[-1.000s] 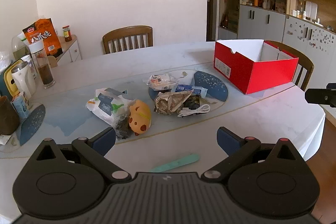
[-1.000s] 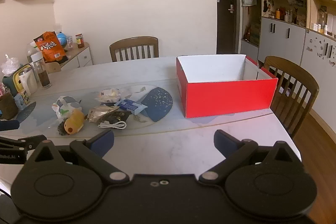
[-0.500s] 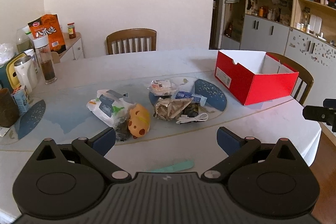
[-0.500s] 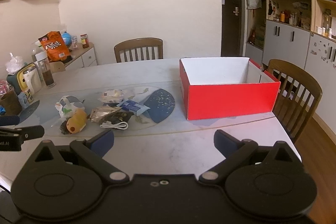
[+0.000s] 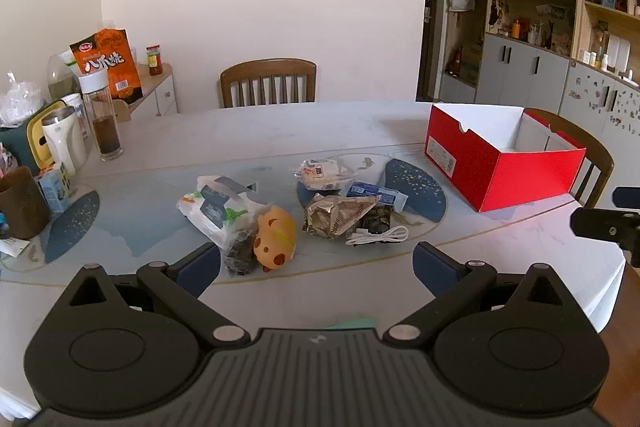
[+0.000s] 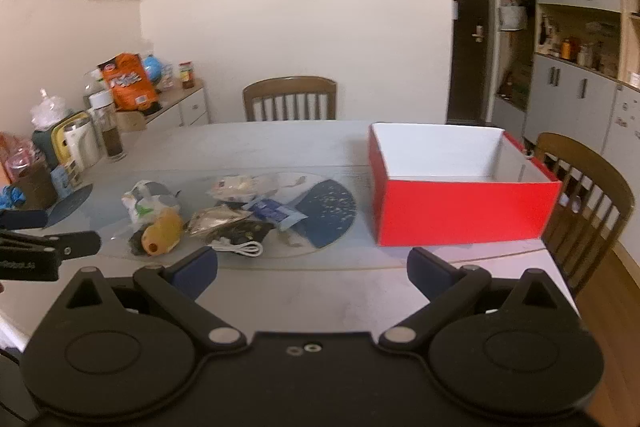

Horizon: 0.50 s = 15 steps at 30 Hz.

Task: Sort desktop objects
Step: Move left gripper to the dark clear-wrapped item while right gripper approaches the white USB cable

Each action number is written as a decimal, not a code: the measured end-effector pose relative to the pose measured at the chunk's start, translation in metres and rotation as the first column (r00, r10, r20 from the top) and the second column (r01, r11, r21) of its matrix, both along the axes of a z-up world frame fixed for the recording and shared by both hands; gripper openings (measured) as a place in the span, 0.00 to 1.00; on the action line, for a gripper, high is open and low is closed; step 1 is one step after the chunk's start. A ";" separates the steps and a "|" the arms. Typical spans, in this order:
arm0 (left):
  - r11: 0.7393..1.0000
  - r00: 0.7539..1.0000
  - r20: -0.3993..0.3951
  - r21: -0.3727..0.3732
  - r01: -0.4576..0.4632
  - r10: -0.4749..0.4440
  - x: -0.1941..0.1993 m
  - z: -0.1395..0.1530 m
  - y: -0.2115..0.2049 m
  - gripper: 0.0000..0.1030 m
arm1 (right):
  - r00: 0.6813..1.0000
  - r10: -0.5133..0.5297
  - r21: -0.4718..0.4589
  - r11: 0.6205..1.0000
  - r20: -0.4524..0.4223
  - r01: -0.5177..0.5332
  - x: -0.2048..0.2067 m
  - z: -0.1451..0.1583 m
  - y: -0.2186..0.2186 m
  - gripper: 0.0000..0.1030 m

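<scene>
In the left wrist view the left gripper (image 5: 316,261) hangs with jaws spread and empty; ahead between them lie an orange spotted plush toy (image 5: 276,237), a crumpled silver foil wrapper (image 5: 336,215) and a coiled white cable (image 5: 378,237) on the pale marble table (image 5: 260,131), while far left an orange snack bag (image 5: 108,63) shows "八爪烧". In the right wrist view the right gripper (image 6: 312,267) also has its jaws spread with nothing held, the open red cardboard box (image 6: 464,211) beyond the right jaw and the same clutter beyond the left jaw.

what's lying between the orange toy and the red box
In the left wrist view: a crumpled foil wrapper, a white cable, a blue packet, between orange toy and red box.
</scene>
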<state>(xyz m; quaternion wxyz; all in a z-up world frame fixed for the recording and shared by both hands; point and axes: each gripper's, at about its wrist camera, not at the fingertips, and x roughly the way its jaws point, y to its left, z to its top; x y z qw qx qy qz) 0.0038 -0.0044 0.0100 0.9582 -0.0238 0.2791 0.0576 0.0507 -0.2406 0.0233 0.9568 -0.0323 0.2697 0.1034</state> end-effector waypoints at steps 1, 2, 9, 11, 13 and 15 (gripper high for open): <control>1.000 1.000 0.000 0.001 -0.002 0.002 0.001 0.000 0.001 1.00 | 1.000 0.005 0.001 1.000 -0.004 -0.005 0.002 0.000 0.002 0.99; 1.000 1.000 0.001 0.002 -0.001 0.001 0.003 -0.001 0.003 1.00 | 1.000 0.012 0.002 1.000 -0.009 -0.012 0.004 -0.001 0.004 0.99; 1.000 1.000 -0.006 -0.009 -0.005 0.005 0.020 -0.010 0.021 1.00 | 0.999 0.022 0.003 1.000 -0.024 -0.022 0.024 -0.009 0.018 0.99; 1.000 1.000 -0.015 -0.009 -0.008 0.008 0.026 -0.013 0.028 1.00 | 0.999 0.019 0.002 1.000 -0.027 -0.018 0.030 -0.011 0.023 0.99; 1.000 1.000 -0.017 -0.006 -0.011 0.011 0.031 -0.015 0.035 1.00 | 0.999 0.020 0.005 1.000 -0.028 -0.020 0.036 -0.013 0.028 0.99; 1.000 1.000 -0.019 0.002 -0.017 0.017 0.036 -0.016 0.041 1.00 | 0.999 0.017 0.004 1.000 -0.033 -0.017 0.043 -0.016 0.033 0.98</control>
